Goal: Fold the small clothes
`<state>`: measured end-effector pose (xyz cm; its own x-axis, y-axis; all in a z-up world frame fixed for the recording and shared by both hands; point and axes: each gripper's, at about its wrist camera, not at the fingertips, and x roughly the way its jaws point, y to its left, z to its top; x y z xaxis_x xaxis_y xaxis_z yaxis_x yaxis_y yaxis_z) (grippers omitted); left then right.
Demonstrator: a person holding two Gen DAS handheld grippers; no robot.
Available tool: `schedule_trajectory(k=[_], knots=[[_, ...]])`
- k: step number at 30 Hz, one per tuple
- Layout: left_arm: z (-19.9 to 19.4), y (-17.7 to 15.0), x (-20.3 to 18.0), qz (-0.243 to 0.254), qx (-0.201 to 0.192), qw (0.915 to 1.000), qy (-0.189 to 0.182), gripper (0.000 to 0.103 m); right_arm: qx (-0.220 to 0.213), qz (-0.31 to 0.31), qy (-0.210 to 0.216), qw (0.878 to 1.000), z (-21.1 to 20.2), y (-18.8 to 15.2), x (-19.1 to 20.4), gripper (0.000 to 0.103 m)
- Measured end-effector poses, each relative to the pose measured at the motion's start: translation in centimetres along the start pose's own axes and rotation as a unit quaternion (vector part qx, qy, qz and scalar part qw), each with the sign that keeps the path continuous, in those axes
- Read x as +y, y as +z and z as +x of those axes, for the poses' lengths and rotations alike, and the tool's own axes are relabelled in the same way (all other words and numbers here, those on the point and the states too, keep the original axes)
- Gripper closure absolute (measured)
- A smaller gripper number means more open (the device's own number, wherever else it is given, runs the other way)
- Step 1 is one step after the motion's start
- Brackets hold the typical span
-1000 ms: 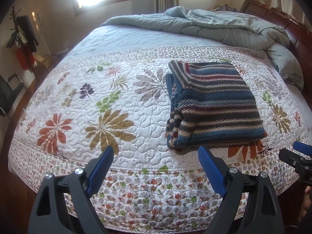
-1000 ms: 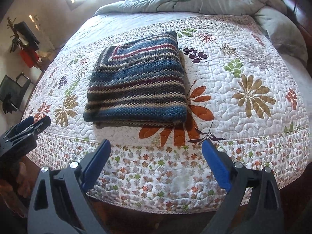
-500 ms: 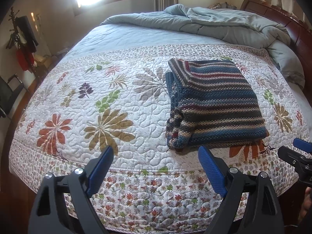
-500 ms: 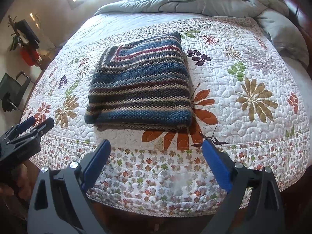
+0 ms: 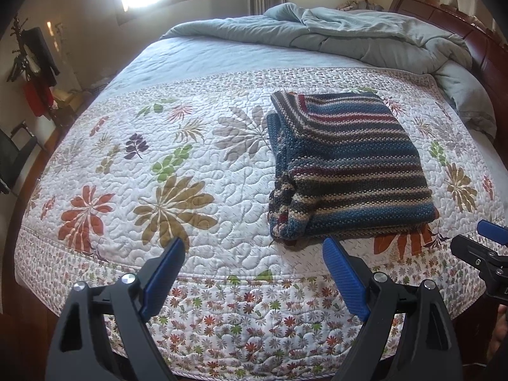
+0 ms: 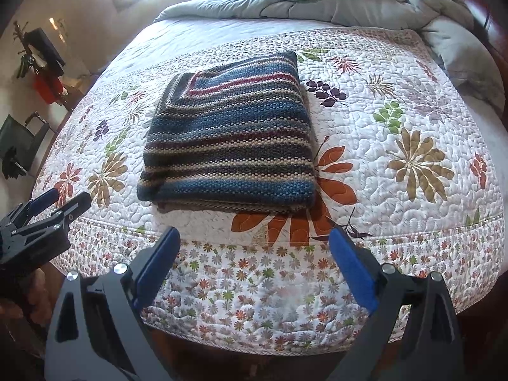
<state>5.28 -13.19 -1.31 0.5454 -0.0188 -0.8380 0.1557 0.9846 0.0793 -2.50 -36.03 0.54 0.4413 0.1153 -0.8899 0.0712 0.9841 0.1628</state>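
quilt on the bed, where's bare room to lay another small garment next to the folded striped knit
The widest bare stretch of the floral quilt lies left of the folded striped knit, out to the bed's left edge. A narrower strip runs on its right. The head end is crowded by the bunched grey comforter.

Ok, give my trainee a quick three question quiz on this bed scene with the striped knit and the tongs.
1. True or false: the striped knit lies folded on the floral quilt.
2. Are the left tongs and right tongs A) open and empty or B) clamped on cloth?
3. What is heaped at the far end of the bed?

Key: 1 true. 2 A. 3 the grey-blue duvet.
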Motion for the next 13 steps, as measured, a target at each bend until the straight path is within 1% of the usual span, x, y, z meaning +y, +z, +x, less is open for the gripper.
schedule_trajectory(k=[13], knots=[[0.30,-0.18,-0.26,0.004,0.006,1.0000,-0.005,0.014,0.002,0.001,-0.002,1.000,0.20,-0.08,-0.36,0.009]])
